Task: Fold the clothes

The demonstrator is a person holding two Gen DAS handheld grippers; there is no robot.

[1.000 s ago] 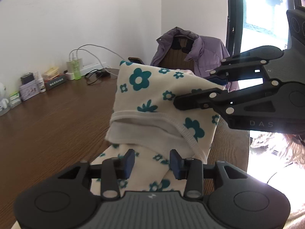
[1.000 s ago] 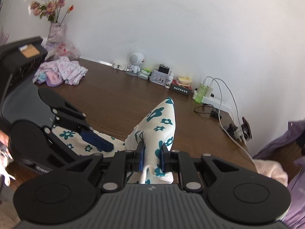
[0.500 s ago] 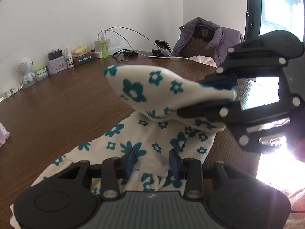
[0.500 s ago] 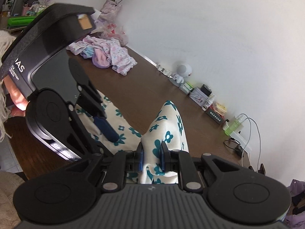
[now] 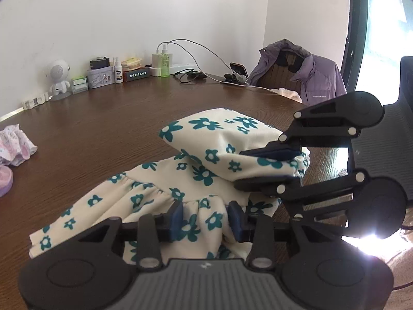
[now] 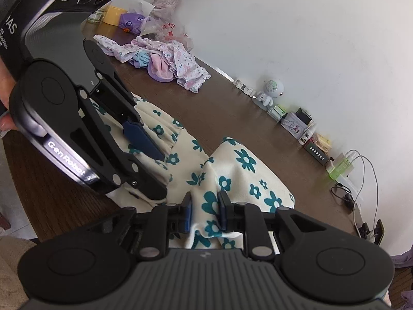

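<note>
A cream cotton garment printed with teal flowers [image 5: 144,201] lies on the dark brown wooden tabletop [image 5: 103,129], one part lifted and folded back over the rest. In the left wrist view the left tongs [image 5: 205,218] hold the gathered frill of the garment between their blue pads, the cloth bunched in a fairly wide gap. The same view shows the right tongs [image 5: 268,166] from the side, clamping the raised fold. The right wrist view shows that grip close up: the right tongs [image 6: 204,213] have a fold of cloth between the pads while their jaws are opening.

Only the left wrist view shows a purple padded jacket [image 5: 307,77] draped on a chair. Only the right wrist view shows the full heap of pink and white patterned clothes [image 6: 165,62], and bare fingers [image 6: 7,118] gripping the left tongs' handle.
</note>
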